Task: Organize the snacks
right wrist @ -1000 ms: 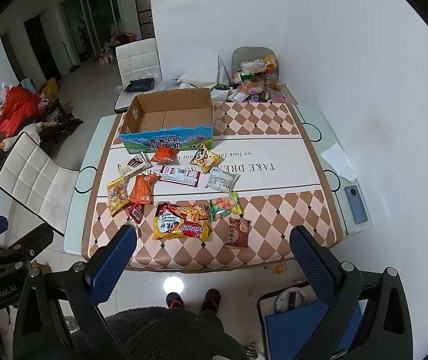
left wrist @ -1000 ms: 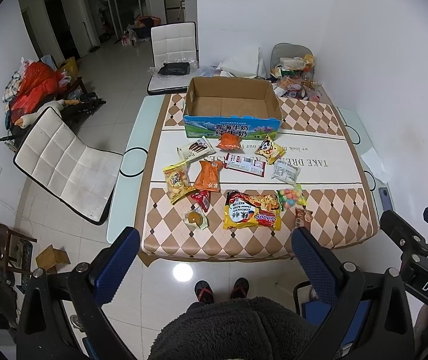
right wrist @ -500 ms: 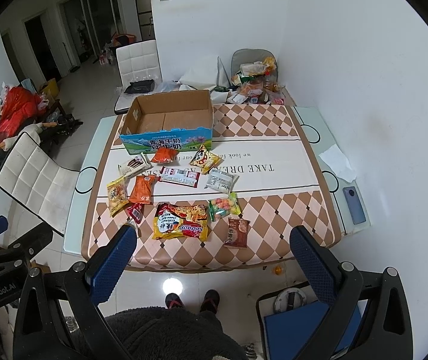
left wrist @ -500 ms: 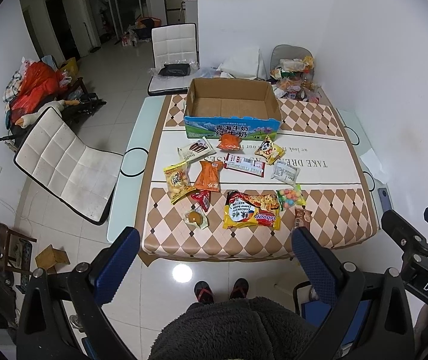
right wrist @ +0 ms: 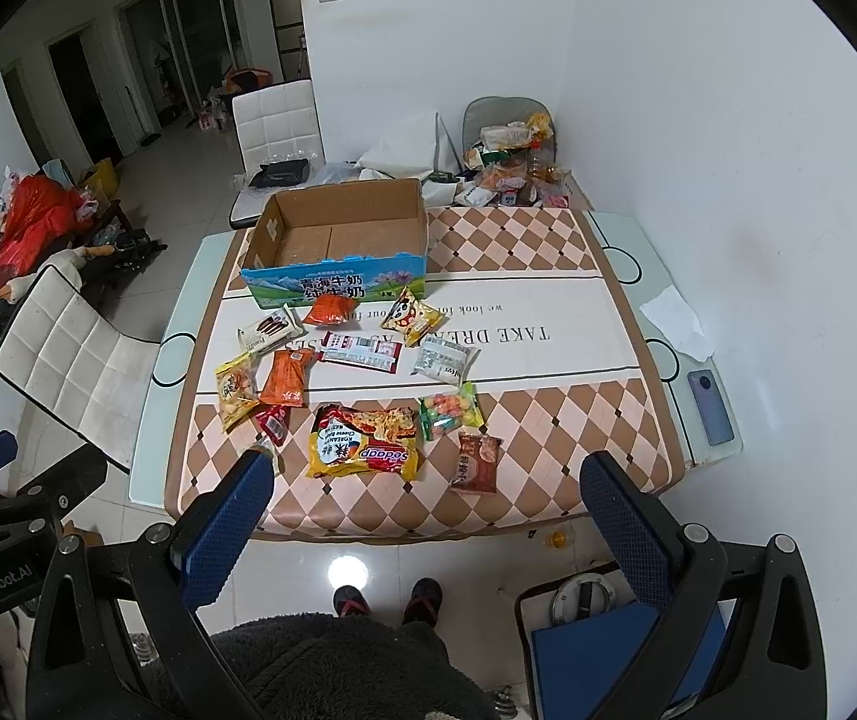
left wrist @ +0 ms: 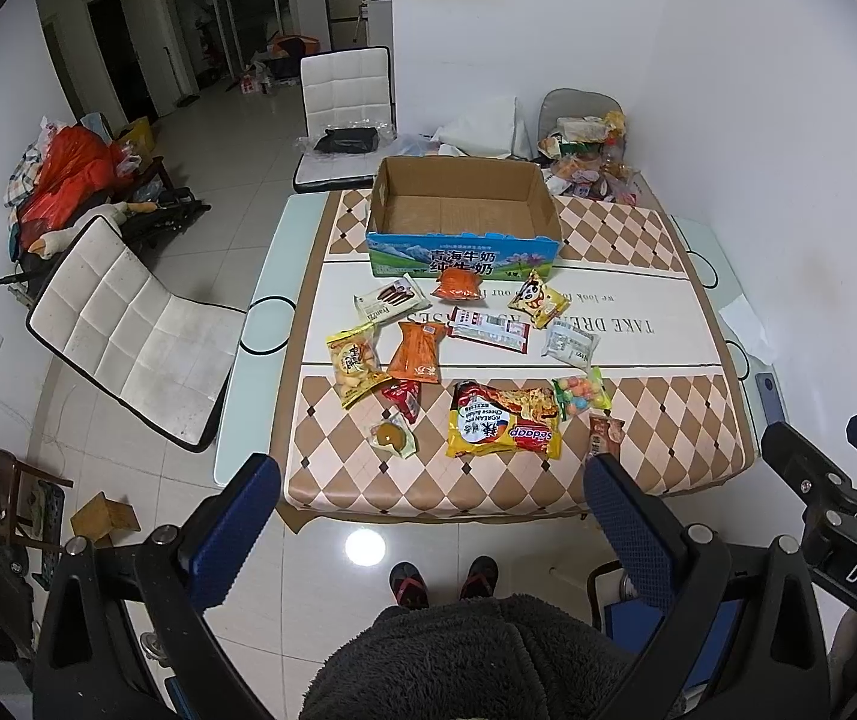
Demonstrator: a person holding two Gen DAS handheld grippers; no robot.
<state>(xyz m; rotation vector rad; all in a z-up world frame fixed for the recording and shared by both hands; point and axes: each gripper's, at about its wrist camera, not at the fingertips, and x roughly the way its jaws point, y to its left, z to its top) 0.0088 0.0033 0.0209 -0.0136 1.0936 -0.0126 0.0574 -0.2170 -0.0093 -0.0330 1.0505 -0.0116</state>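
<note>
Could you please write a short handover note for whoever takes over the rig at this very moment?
Left gripper: open, holding nothing, raised in front of the table's near edge.
Right gripper: open, holding nothing, raised likewise.
Cardboard box: at the table's far side, nothing visible inside.
Snacks: all loose on the tablecloth between box and near edge, including the large noodle packet, the candy bag and the orange packet.
Done: nothing packed yet.
Left: presumably move every snack into the box.
</note>
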